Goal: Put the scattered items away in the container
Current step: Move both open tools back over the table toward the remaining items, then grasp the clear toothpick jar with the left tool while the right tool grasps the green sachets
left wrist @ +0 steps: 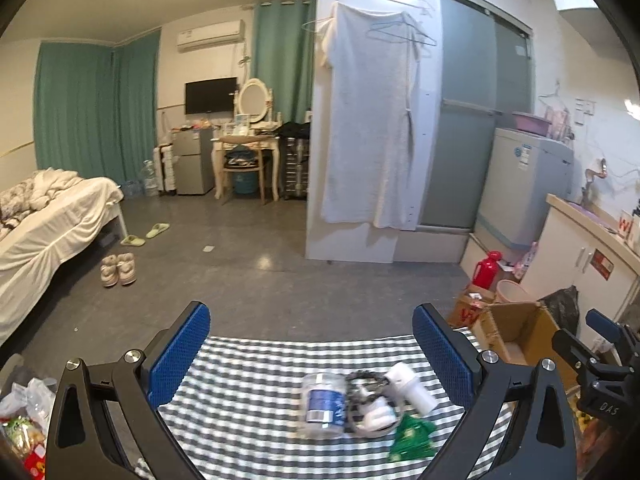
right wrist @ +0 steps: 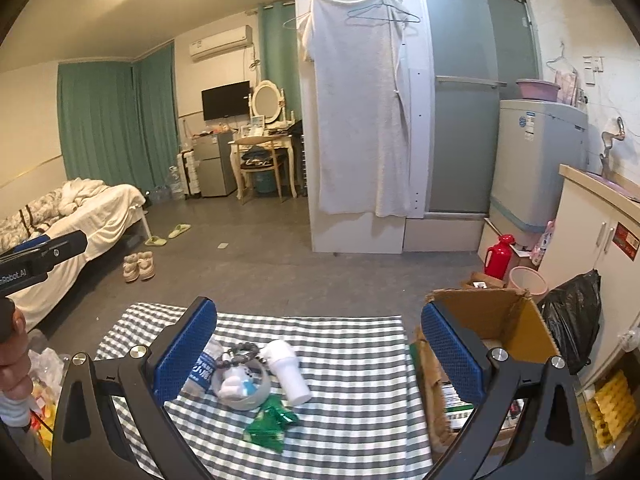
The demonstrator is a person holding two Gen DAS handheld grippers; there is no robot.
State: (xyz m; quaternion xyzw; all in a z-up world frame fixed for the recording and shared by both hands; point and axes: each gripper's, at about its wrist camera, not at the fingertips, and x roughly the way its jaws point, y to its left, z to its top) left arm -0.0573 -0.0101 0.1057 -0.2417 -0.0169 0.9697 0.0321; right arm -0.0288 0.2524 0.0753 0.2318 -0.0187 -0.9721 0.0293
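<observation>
While both claws, left claw (left wrist: 311, 354) and right claw (right wrist: 319, 344), are held spread and empty, 5 items remain clustered on the checked desk (right wrist: 352, 360); the cardboard box (right wrist: 496, 320) awaits them.

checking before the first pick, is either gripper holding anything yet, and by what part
Nothing is held. The left gripper and right gripper are both open, above the checked cloth.
</observation>
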